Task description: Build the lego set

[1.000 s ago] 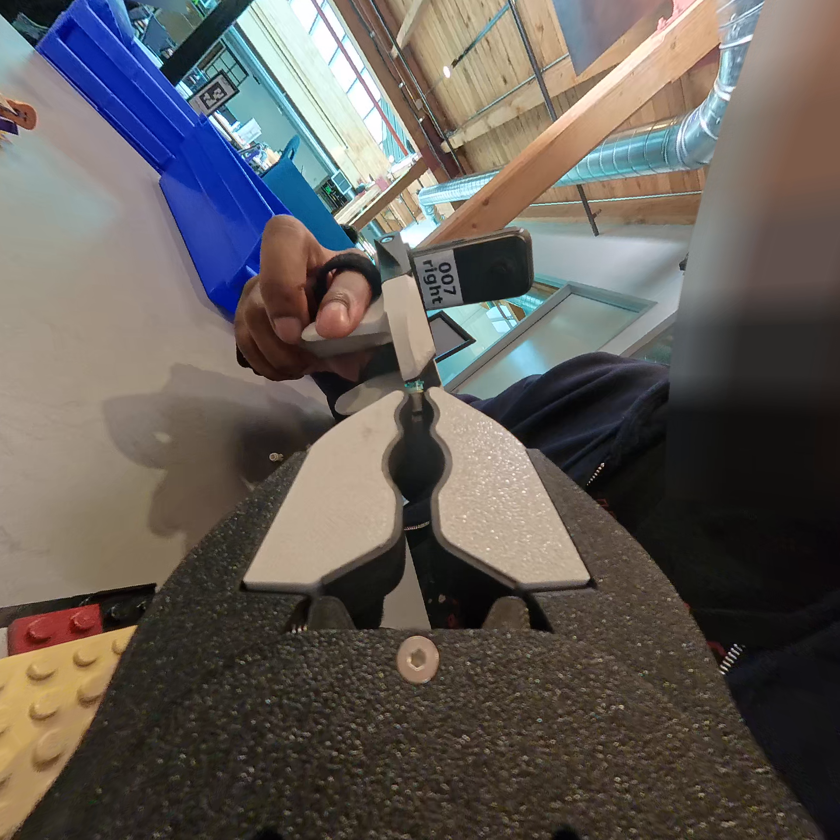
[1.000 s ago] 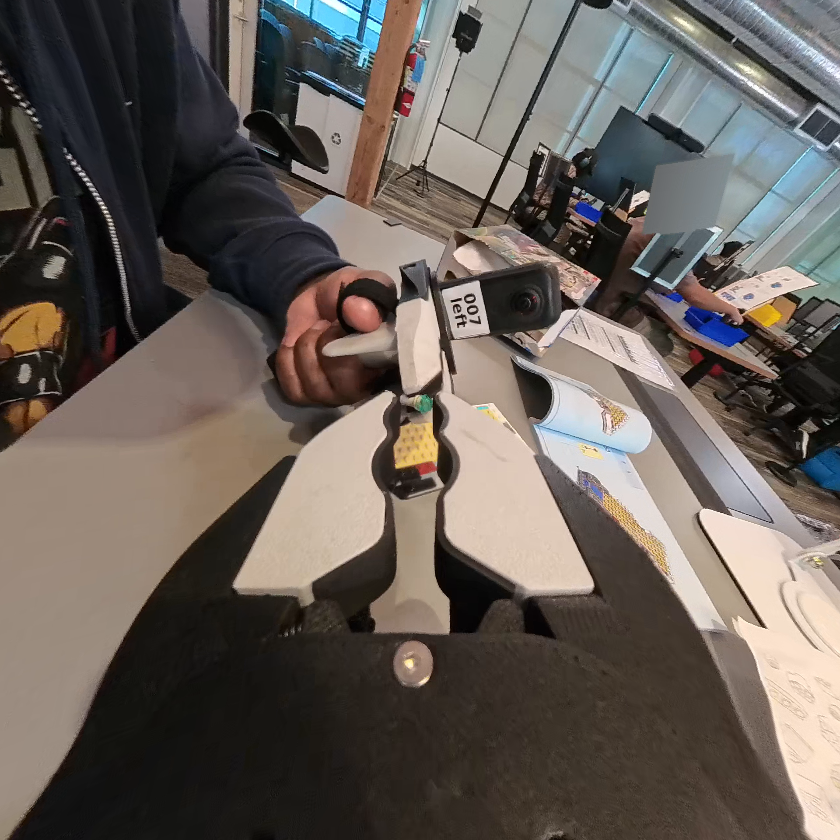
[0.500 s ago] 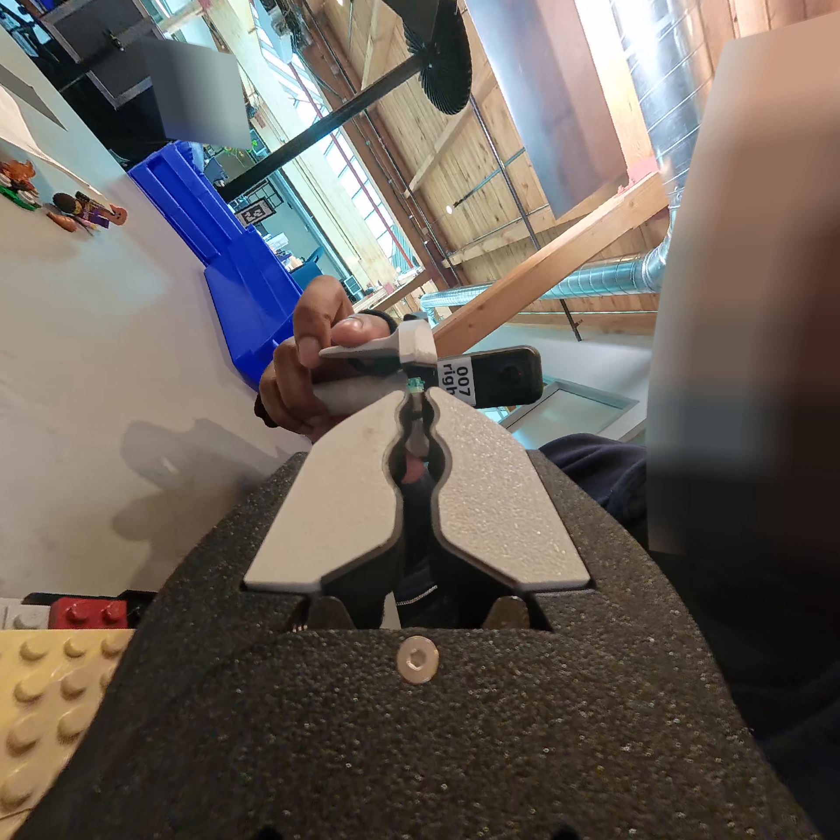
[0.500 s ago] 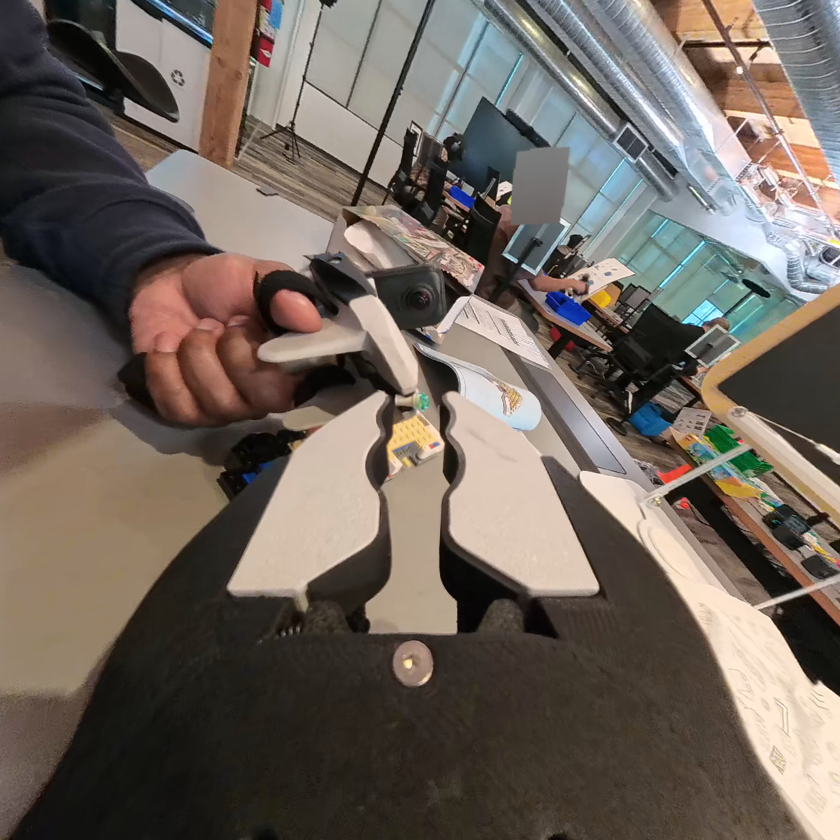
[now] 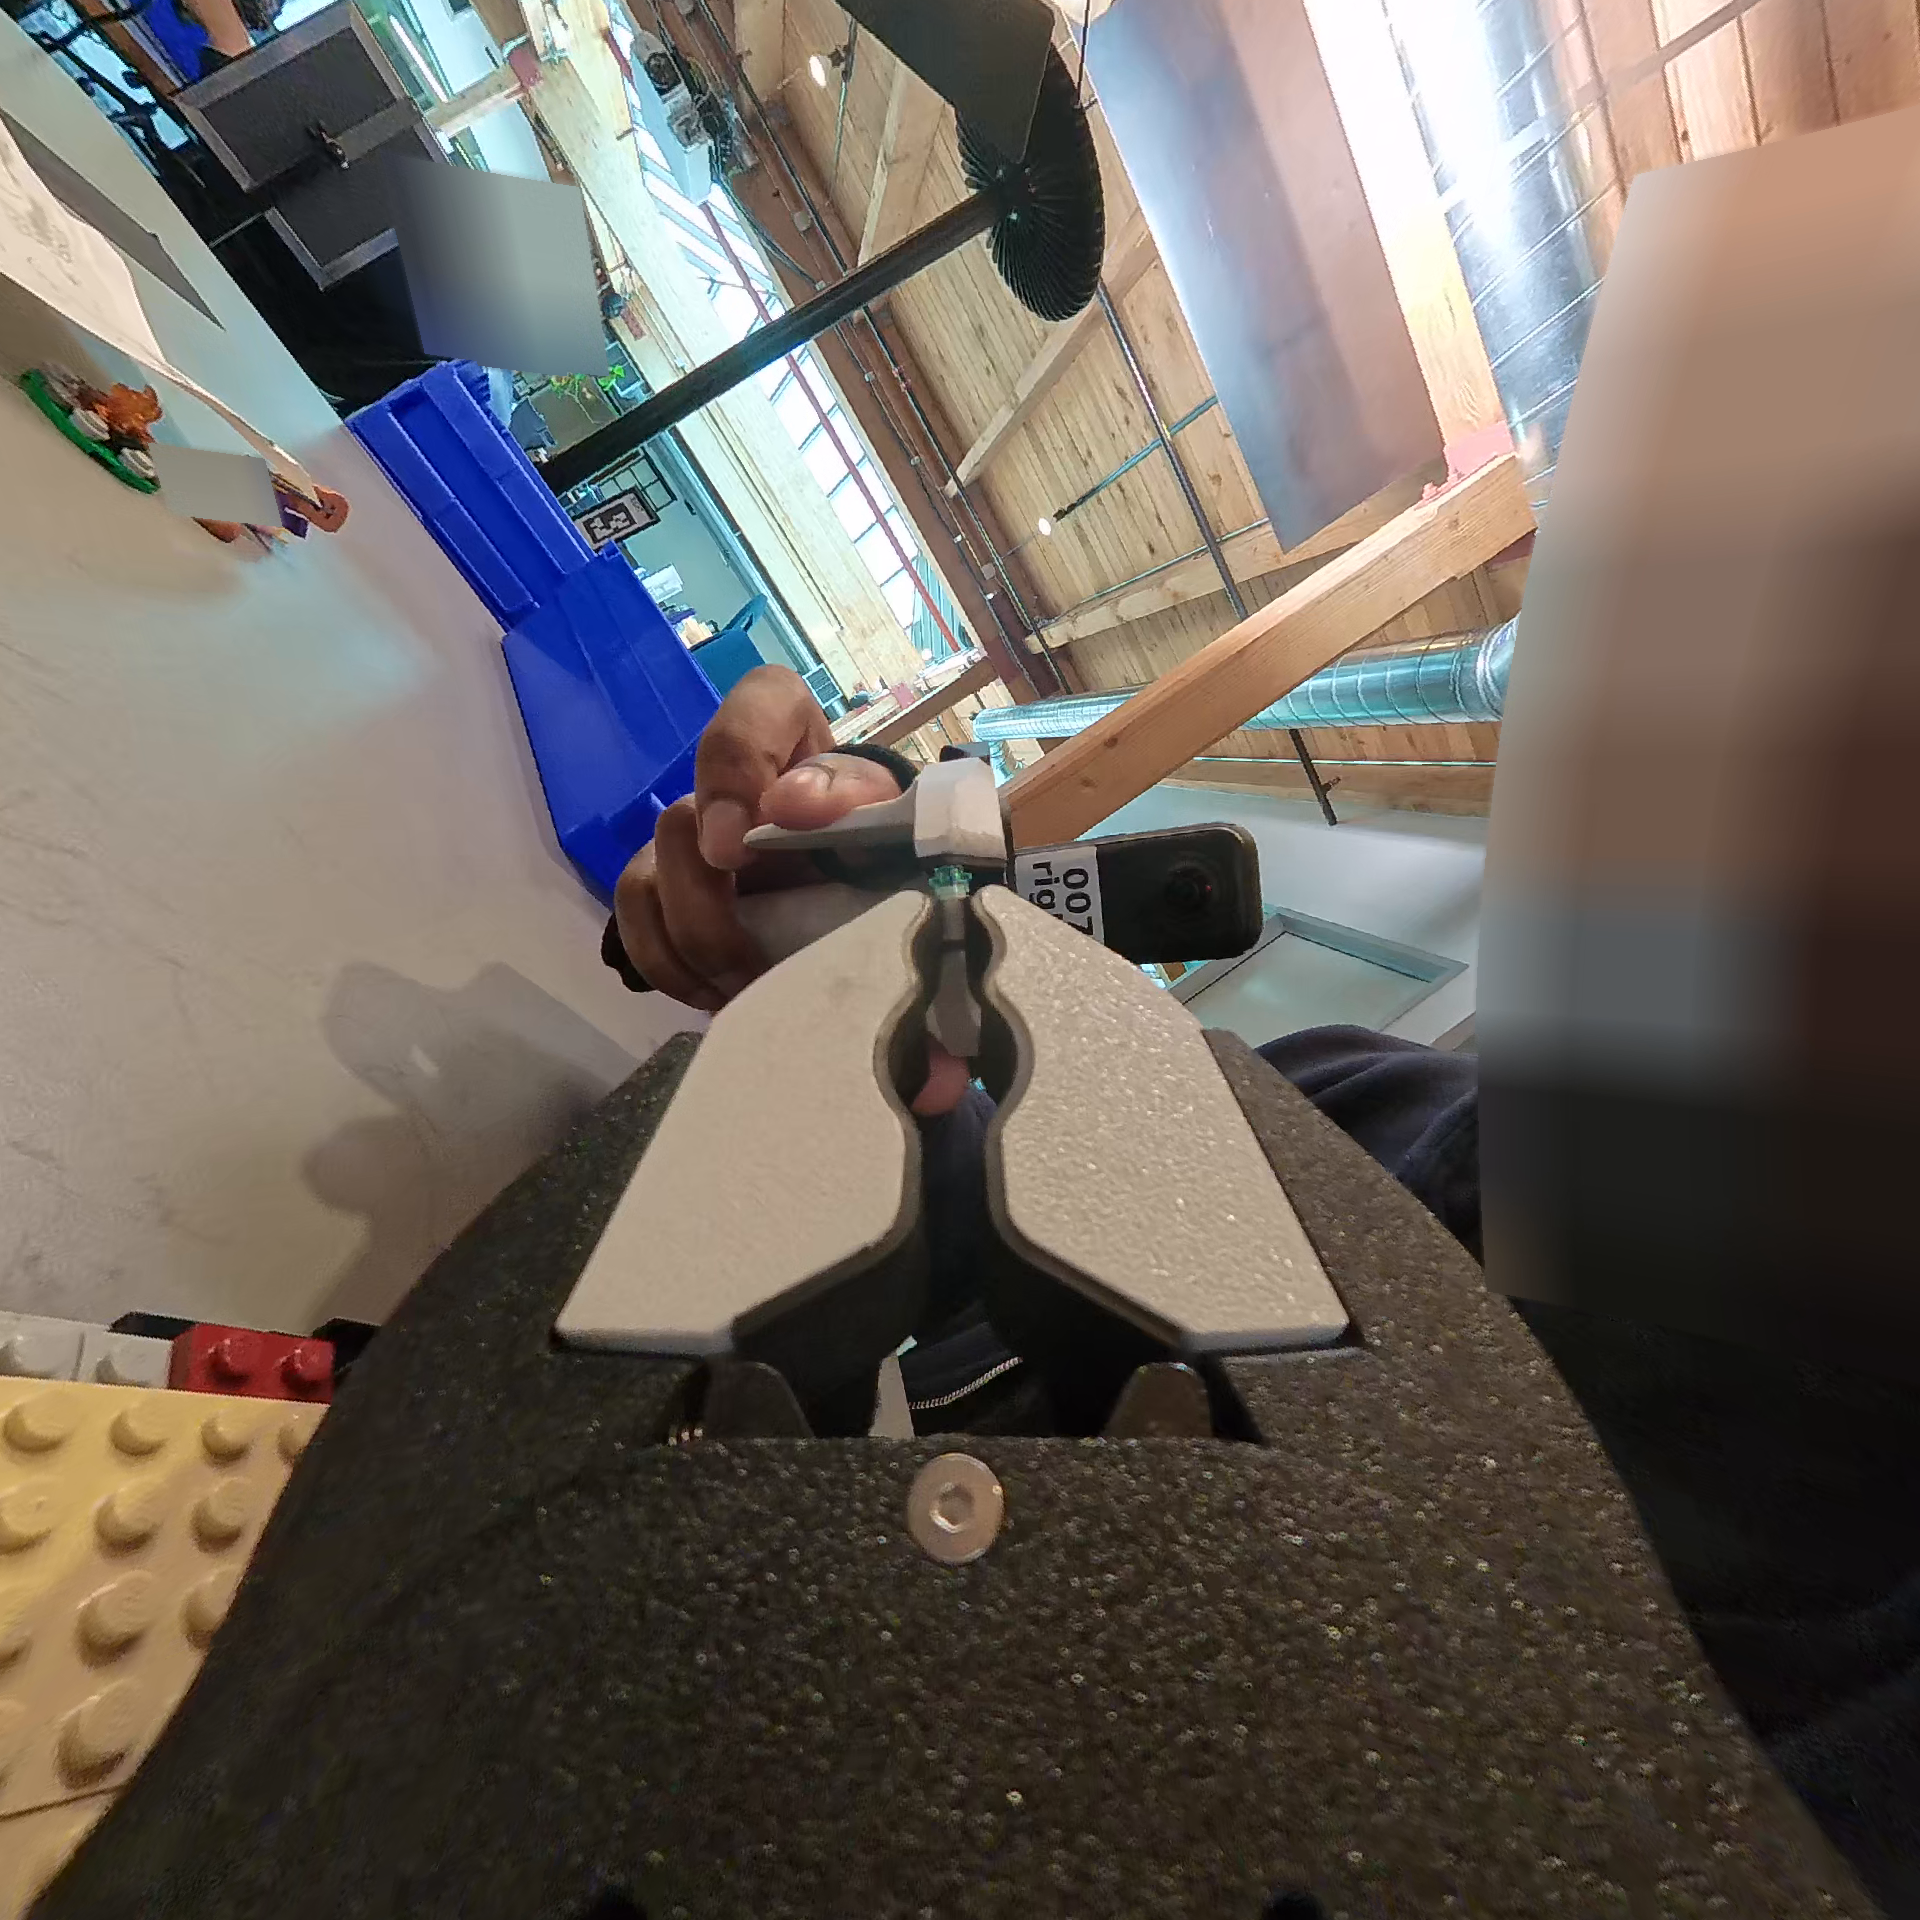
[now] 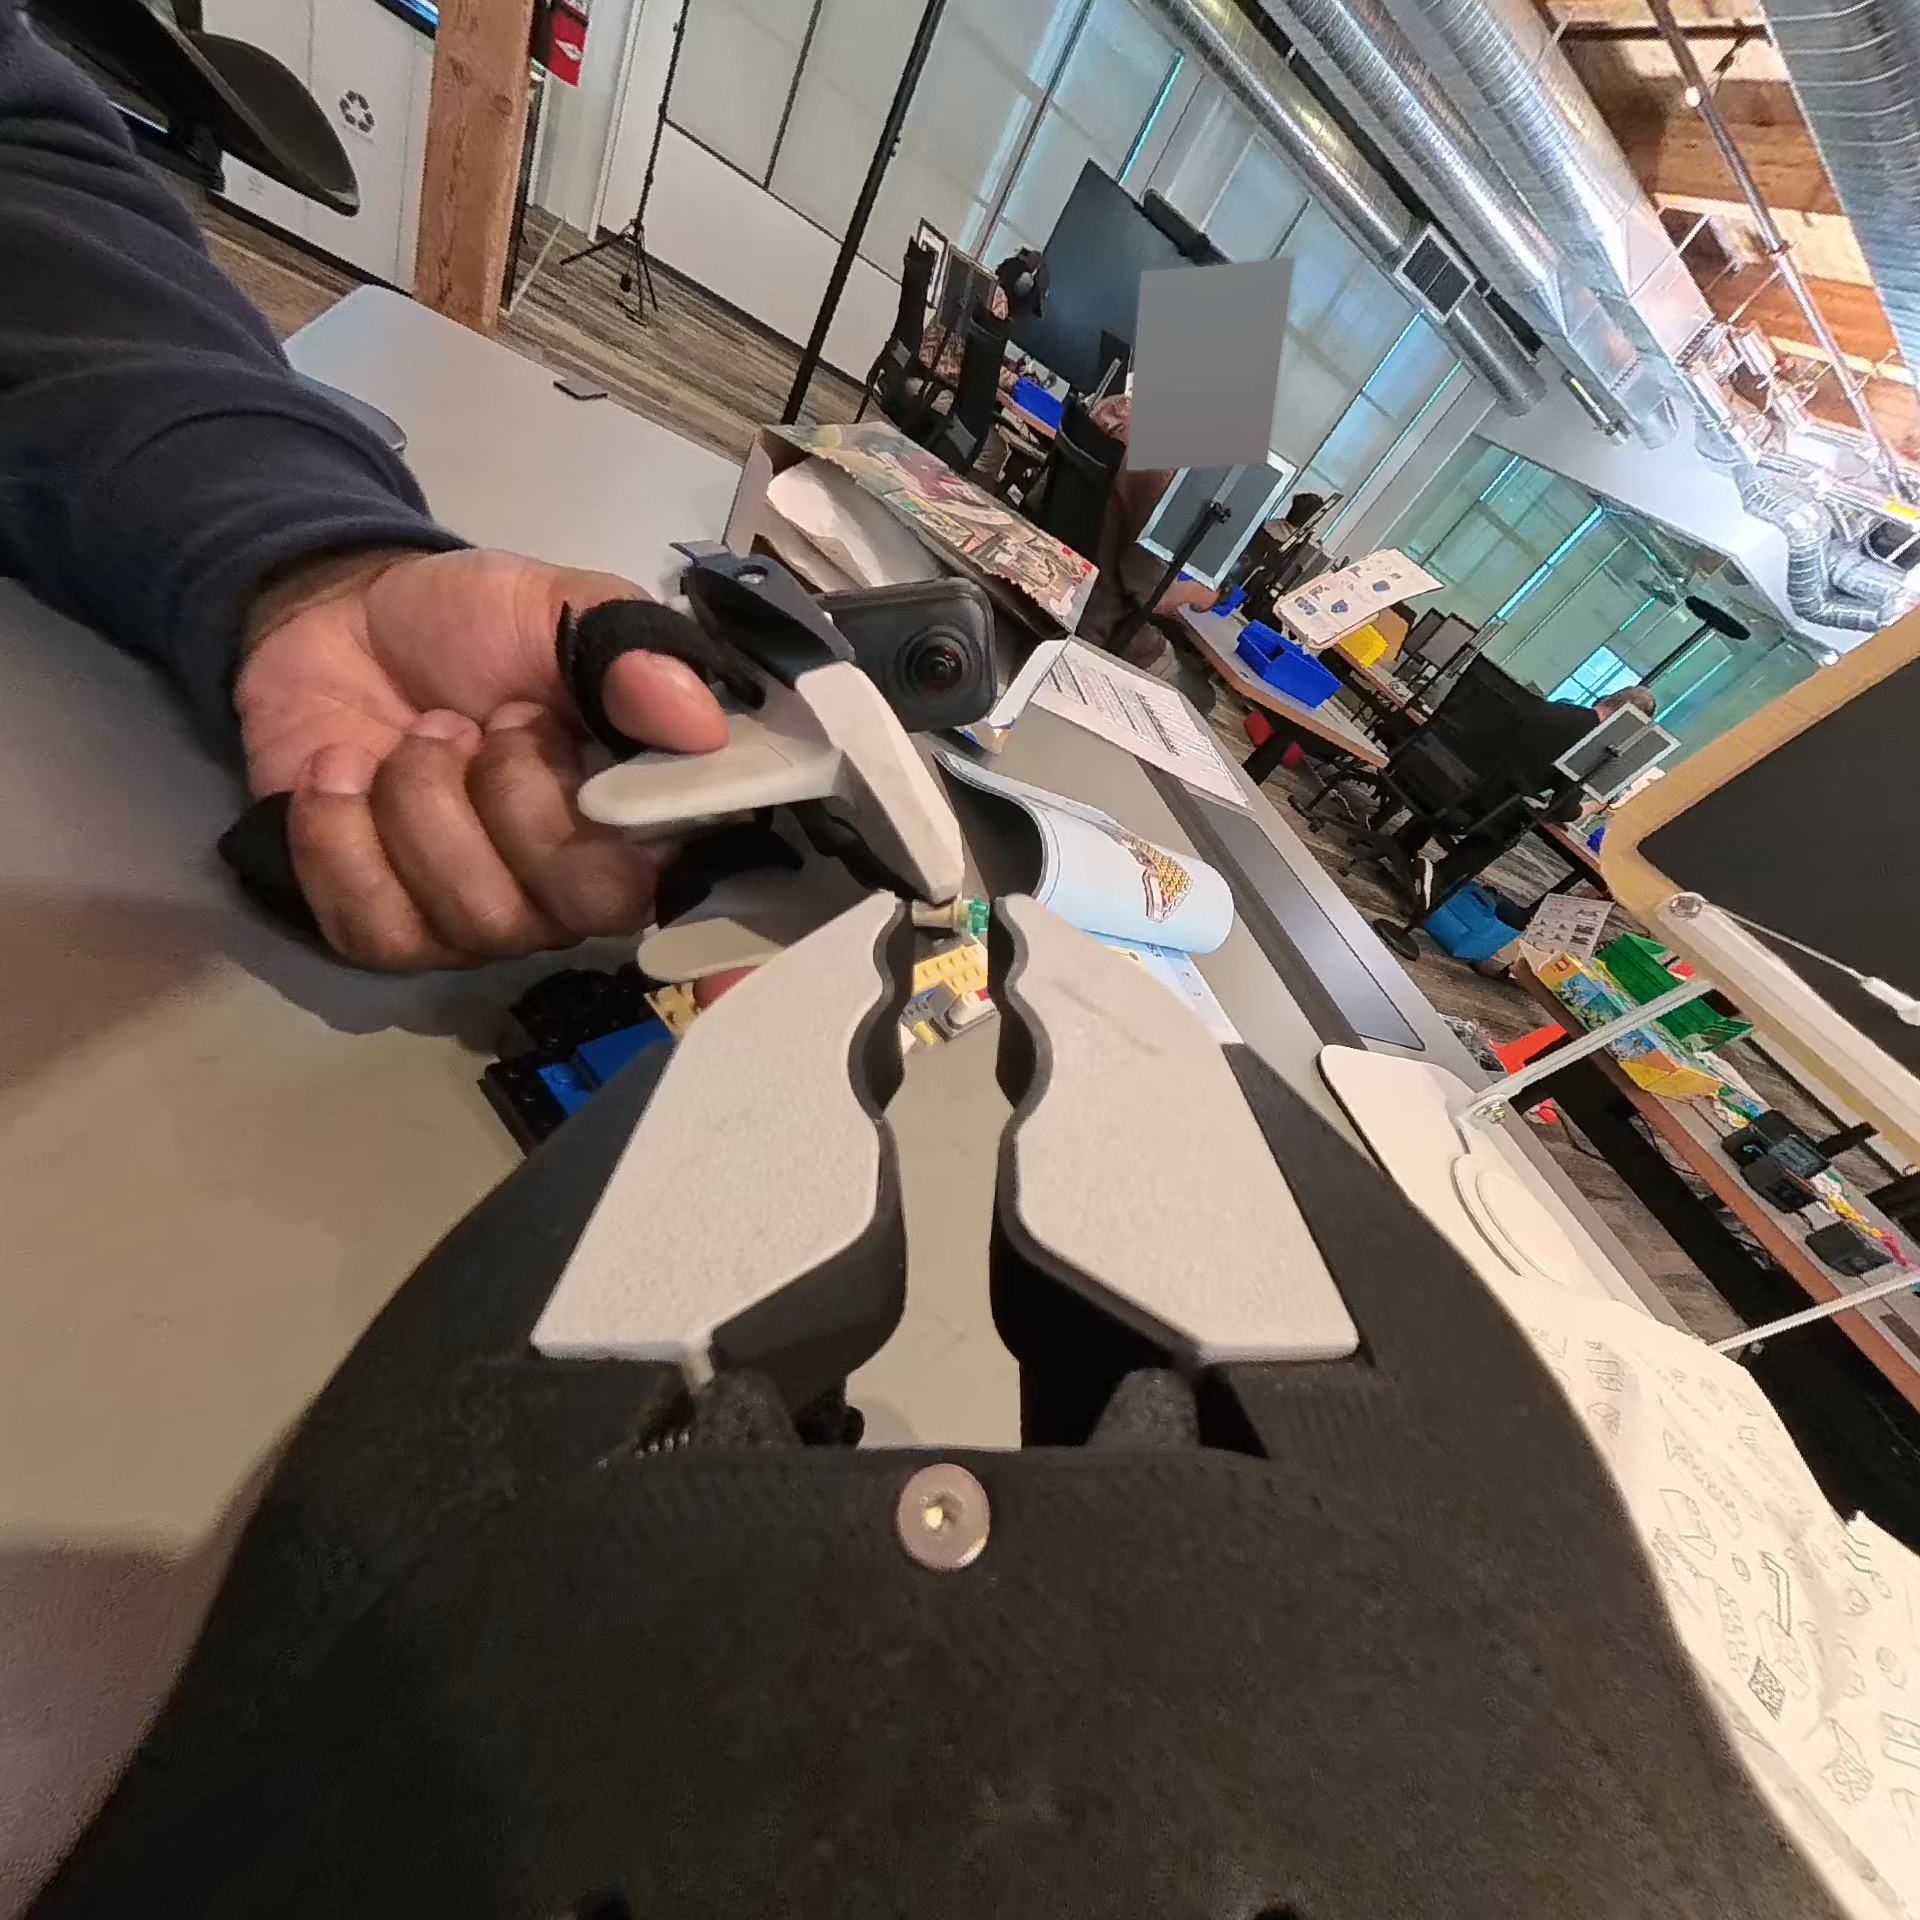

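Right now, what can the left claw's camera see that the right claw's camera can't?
Only the left wrist view shows the blue bins, the tan studded plate with a red brick beside it, and the wooden ceiling.

Only the right wrist view shows the open booklet, a pile of black, blue and yellow bricks, and the open right claw.

Both show the small green-tipped piece pinched by the left claw, and the grey table.
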{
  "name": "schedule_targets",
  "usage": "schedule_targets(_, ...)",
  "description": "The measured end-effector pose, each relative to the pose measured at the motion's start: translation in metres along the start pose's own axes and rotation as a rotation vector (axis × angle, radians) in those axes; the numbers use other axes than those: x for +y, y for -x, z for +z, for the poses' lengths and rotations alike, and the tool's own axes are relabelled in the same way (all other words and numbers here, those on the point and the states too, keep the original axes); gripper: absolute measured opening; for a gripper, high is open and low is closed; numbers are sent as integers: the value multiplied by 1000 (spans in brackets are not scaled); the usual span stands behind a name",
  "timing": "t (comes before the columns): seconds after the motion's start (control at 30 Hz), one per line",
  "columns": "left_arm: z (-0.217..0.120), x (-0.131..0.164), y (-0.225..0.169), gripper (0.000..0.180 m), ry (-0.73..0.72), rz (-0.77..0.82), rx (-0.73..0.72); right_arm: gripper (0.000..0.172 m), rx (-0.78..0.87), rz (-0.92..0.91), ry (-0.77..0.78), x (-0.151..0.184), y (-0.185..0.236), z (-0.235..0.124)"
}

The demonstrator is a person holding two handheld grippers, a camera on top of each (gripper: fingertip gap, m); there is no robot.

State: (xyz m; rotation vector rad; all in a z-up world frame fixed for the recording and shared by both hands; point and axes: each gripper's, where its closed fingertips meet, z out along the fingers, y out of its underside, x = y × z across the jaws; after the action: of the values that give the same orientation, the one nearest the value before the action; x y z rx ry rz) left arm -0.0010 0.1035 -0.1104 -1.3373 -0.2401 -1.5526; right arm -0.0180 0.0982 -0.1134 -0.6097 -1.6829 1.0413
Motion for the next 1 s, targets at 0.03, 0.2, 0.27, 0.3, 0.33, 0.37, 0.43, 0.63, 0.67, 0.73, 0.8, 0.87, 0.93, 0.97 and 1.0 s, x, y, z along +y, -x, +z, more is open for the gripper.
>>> schedule_targets(0.03,0,0,1,4,0,0,-3,13,0,-7,5,1,0,0)
schedule_targets(0.2,0,0,1,4,0,1,-2,13,2,-26,10,1,0,0)
schedule_targets(0.27,0,0,1,4,2,7,-7,13,0,-29,14,1,0,0)
schedule_targets(0.3,0,0,1,4,3,9,-9,13,-1,-31,17,1,0,0)
schedule_targets(0.33,0,0,1,4,5,10,-10,13,-2,-34,17,1,1,0)
schedule_targets(0.37,0,0,1,4,6,12,-9,13,-3,-38,17,1,1,0)
schedule_targets(0.43,0,1,1,4,10,16,-10,13,-8,-42,18,1,1,0)
schedule_targets(0.63,0,2,2,4,15,10,-13,13,-23,-36,22,3,2,-1)
schedule_targets(0.67,0,2,2,4,15,9,-12,13,-21,-35,23,3,2,-1)
schedule_targets(0.73,0,1,2,4,15,4,-10,13,-19,-15,23,2,2,-1)
schedule_targets(0.8,1,0,3,4,26,-1,-22,13,-24,3,29,3,1,-1)
schedule_targets(0.87,1,1,5,4,42,19,-52,13,-33,14,38,5,1,-2)
schedule_targets(0.93,1,1,8,7,53,40,-86,13,-27,5,63,9,0,-3)
schedule_targets(0.97,0,0,10,10,54,53,-107,13,-22,-4,85,13,-2,-3)
schedule_targets(1.0,-2,-2,11,10,51,71,-127,13,-23,-8,105,16,-3,-5)
